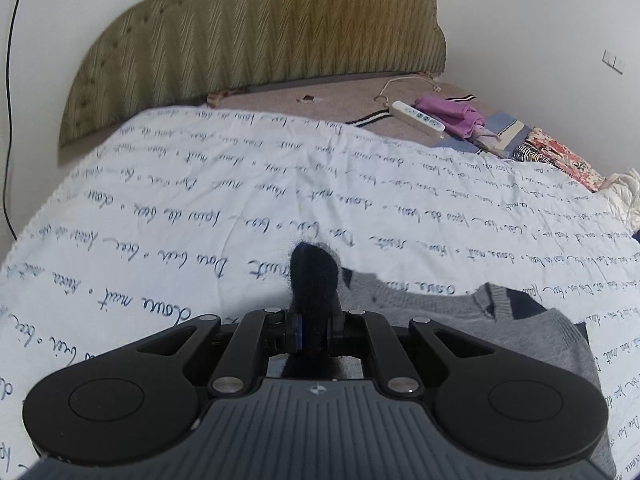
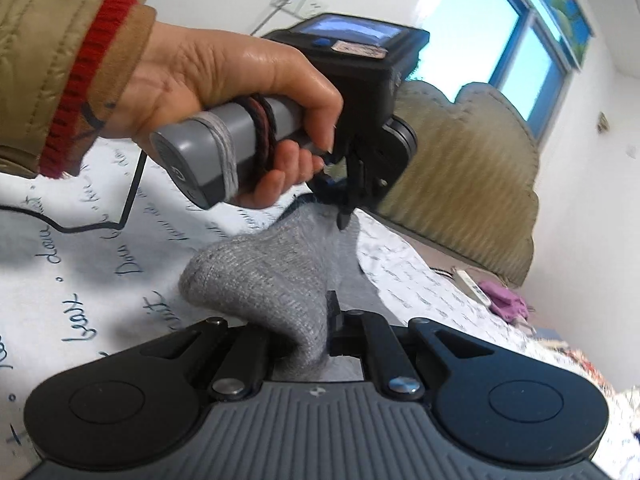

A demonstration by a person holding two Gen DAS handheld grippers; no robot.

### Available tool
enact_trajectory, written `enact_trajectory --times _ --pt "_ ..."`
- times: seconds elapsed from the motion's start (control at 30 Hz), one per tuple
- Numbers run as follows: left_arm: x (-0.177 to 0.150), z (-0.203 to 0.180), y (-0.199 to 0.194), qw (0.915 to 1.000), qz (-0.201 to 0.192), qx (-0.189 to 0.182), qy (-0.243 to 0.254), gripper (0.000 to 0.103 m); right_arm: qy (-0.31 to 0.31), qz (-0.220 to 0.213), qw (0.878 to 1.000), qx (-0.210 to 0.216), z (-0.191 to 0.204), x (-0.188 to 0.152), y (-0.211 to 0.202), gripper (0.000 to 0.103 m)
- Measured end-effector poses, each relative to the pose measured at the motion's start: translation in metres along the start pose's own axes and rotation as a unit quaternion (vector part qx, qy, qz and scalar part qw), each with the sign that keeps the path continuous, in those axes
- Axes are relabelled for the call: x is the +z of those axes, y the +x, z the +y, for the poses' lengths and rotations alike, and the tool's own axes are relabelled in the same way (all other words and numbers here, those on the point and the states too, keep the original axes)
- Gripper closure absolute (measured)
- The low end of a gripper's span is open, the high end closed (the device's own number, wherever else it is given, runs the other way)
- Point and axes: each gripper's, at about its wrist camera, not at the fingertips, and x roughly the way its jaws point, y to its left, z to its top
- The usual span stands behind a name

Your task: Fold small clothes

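- The left gripper (image 1: 314, 334) is clamped on a dark navy edge of the grey knit sweater (image 1: 500, 324); the jaws pinch the wool tight.
- The right gripper (image 2: 320, 336) is closed on a grey fold of the same garment, which bunches up between the two tools.
- The sweater hangs partly lifted over the white bedspread (image 1: 240, 208) with blue script.
- It looks light, soft and floppy; I judge hems and shoulder seams the best holds, since loose knit stretches and sags.
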Motion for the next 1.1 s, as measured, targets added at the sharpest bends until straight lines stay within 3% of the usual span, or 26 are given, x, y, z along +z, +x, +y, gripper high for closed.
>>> enact_trajectory --times 0.2,0.57,1.1 --pt "0.008 -0.039 -0.011 0.9996 -0.008 0.018 0.020 0.093 0.083 -0.002 0.997 0.011 -0.039 -0.012 -0.021 0.097" --pt "0.018 -0.124 -0.028 0.9976 -0.034 0.021 0.057 0.093 0.207 -0.007 0.978 0.028 -0.101 -0.034 -0.046 0.097" --pt "0.002 -0.232 -0.005 0.9919 -0.019 -0.001 0.125 0.093 0.313 0.009 0.950 0.013 -0.162 -0.089 -0.074 0.097"
